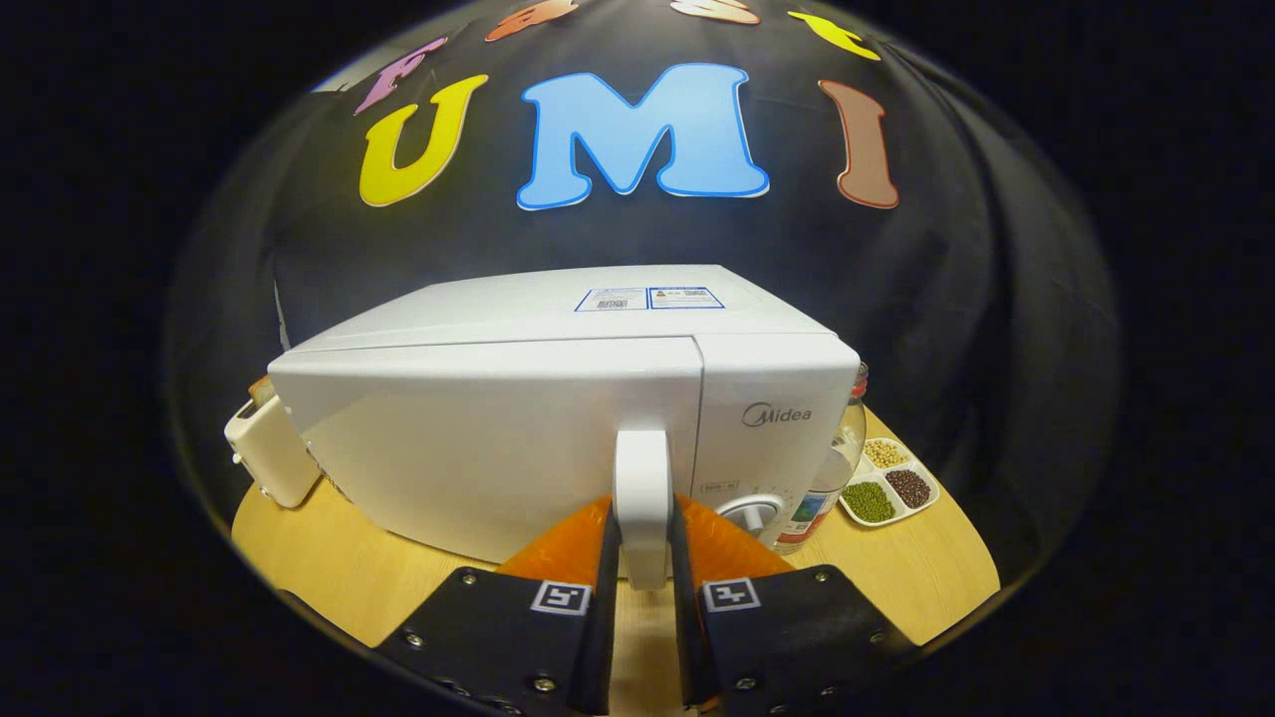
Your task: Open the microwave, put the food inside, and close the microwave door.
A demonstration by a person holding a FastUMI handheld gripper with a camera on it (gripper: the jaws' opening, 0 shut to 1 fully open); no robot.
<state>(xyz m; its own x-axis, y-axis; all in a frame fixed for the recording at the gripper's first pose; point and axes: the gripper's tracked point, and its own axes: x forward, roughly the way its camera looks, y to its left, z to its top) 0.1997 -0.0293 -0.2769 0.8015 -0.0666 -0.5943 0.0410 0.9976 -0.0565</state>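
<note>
A white microwave [518,398] stands on the wooden table [329,568], its door closed against the body. The door's vertical white handle [642,498] runs down between my two fingers, and my gripper [642,563] is shut on it, one finger pressing each side. Right of the handle is the control panel with a round dial [752,513].
A white toaster [269,448] with bread in it stands left of the microwave. To the right are a clear bottle [837,458] and a white divided dish [890,483] of beans. The table's front edge is close below the fingers.
</note>
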